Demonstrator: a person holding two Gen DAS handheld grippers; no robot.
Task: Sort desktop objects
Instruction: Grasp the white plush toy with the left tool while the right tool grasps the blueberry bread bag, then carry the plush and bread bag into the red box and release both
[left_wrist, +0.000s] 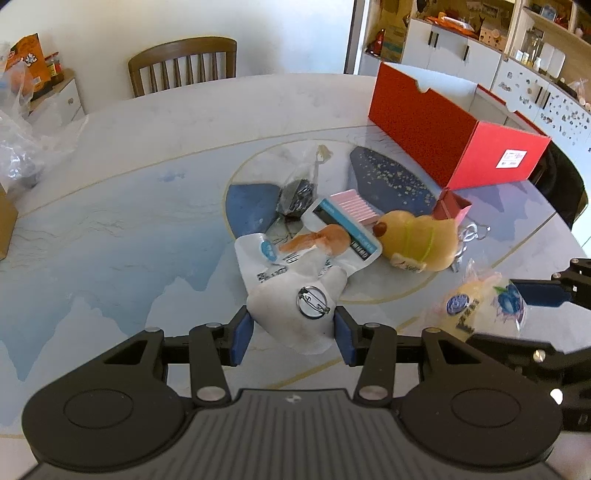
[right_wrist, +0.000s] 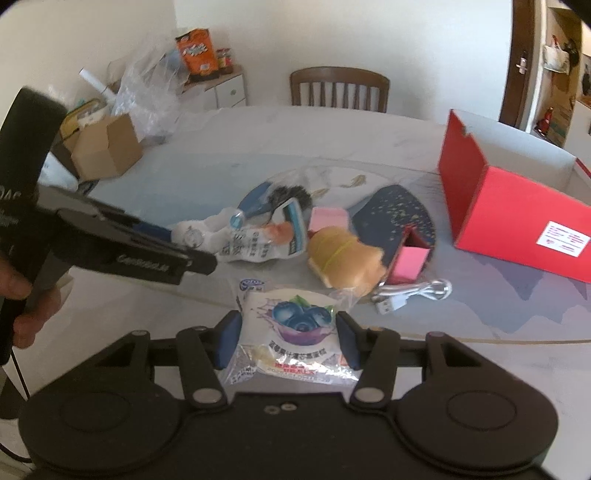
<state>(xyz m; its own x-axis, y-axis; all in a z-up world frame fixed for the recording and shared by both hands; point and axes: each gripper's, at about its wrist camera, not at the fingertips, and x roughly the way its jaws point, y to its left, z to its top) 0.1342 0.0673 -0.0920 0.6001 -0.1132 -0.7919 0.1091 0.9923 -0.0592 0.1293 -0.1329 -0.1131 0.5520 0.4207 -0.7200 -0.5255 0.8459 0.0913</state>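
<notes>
Between the two blue pads of the left tool (left_wrist: 291, 328) sits a white plush toy (left_wrist: 295, 306) with a round metal pin on it. The pads touch both sides of the toy, so the left tool looks clenched on it. The toy's far end lies on a white snack pouch (left_wrist: 295, 254) just ahead of the tool.

The right tool (right_wrist: 286, 338) has a blueberry cake packet (right_wrist: 291, 332) between its pads. The pads press on the packet's sides, so it looks like it is grasping the packet.

I think the step now is to carry each thing to the red box (left_wrist: 454, 129), which stands far ahead and to the right of both tools. To do it well, lift the toy straight up so the pouch under it does not get dragged. Hold the packet gently, since the cake inside is soft and could squash. Keep the two tools apart so they do not bump.

More things wait ahead of the tools: a yellow plush duck (left_wrist: 417, 240), a pink comb (left_wrist: 354, 206), a dark bag (left_wrist: 295, 194) and a white cable (right_wrist: 413, 291).

The table (left_wrist: 129, 221) is round, smooth and shiny, with blue and white patterns. A wooden chair (left_wrist: 184, 64) stands at its far side by a white wall. Cupboards and shelves are far off to the right.
</notes>
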